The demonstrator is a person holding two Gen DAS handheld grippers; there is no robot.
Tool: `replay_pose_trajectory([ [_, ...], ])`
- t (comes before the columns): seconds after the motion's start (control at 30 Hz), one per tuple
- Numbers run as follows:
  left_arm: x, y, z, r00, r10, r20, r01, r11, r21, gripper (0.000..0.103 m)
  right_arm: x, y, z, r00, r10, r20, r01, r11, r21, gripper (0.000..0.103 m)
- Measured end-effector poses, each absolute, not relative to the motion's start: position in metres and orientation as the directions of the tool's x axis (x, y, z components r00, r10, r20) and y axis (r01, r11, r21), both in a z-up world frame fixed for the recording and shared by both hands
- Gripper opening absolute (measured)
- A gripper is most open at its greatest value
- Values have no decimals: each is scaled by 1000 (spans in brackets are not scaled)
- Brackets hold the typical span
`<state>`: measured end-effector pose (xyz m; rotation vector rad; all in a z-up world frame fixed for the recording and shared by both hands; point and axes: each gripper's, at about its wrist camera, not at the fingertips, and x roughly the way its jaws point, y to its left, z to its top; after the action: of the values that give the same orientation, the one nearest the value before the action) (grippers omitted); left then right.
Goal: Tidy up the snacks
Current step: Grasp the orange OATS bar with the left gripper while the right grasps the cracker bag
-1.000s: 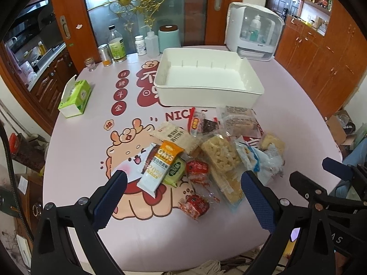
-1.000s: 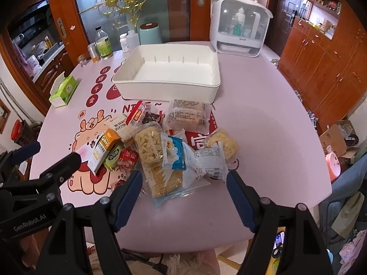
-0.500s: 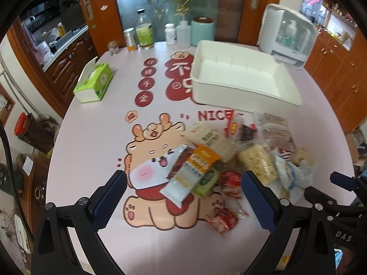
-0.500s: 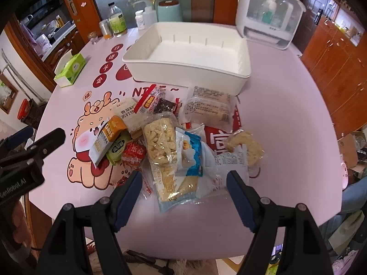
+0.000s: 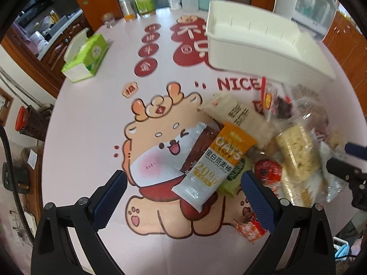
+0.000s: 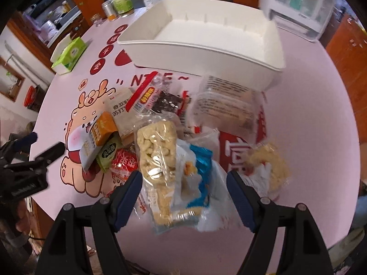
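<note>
Both your grippers are pointed steeply down over the snack pile, and neither has hold of anything. Your left gripper [image 5: 183, 193] has its jaws spread wide with nothing between the pads; the oat bar [image 5: 215, 162] lies on the table just under the gap, resting across a green packet [image 5: 234, 176], so it looks like your likeliest first pick on that side. Your right gripper [image 6: 183, 193] is also well open and empty, framing the clear bag of puffed snacks [image 6: 158, 158] and the blue-and-white packet [image 6: 199, 167] that leans against it. The snacks sit heaped together on the near part of the table [image 5: 91, 119], overlapping one another, which is probably why you hold each claw so wide: a narrow opening would catch a neighbour. The white bin [image 6: 206, 36] stands just behind the pile, empty as far as can be seen, and so seems the place the snacks are meant to go; nothing has been sorted yet. A tissue box [image 5: 84, 57] and bottles [image 5: 143, 2] stand well apart at the far edge, out of your way. Mind the crinkly wrappers: pinch one and those lying on it may slide along with it.
</note>
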<state>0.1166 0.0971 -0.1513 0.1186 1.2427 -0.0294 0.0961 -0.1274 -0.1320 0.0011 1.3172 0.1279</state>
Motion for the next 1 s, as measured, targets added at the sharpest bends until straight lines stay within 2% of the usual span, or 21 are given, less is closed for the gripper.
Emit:
replay_pose_trajectory([
  [0.4, 146, 86, -207, 207, -52, -977, 85, 996, -35, 98, 147, -96, -183, 151, 114, -982, -241, 968, 76, 77],
  [0.63, 155, 94, -233, 143, -182, -973, 2, 983, -184, 79, 153, -91, -193, 125, 142, -982, -271, 957, 104, 61],
  [0.67, 155, 95, -233, 154, -188, -970, -2, 982, -190, 70, 153, -90, -193, 122, 147, -982, -273, 956, 109, 58],
  [0.7, 156, 95, -232, 157, -194, -968, 4, 981, -196, 67, 153, -91, -193, 121, 151, -981, -273, 955, 113, 58],
  [0.77, 158, 95, -230, 153, -232, -961, 10, 972, -234, 44, 151, -92, -192, 127, 152, -980, -272, 956, 113, 58],
  [0.83, 160, 94, -228, 156, -212, -965, 18, 977, -212, 40, 148, -91, -190, 137, 149, -979, -277, 955, 107, 57],
  [0.9, 159, 89, -224, 174, -150, -973, 43, 989, -144, 39, 146, -92, -187, 144, 152, -978, -278, 954, 108, 57],
  [1.0, 154, 83, -213, 201, -122, -972, 65, 992, -111, 38, 142, -91, -181, 162, 168, -972, -270, 955, 120, 56],
])
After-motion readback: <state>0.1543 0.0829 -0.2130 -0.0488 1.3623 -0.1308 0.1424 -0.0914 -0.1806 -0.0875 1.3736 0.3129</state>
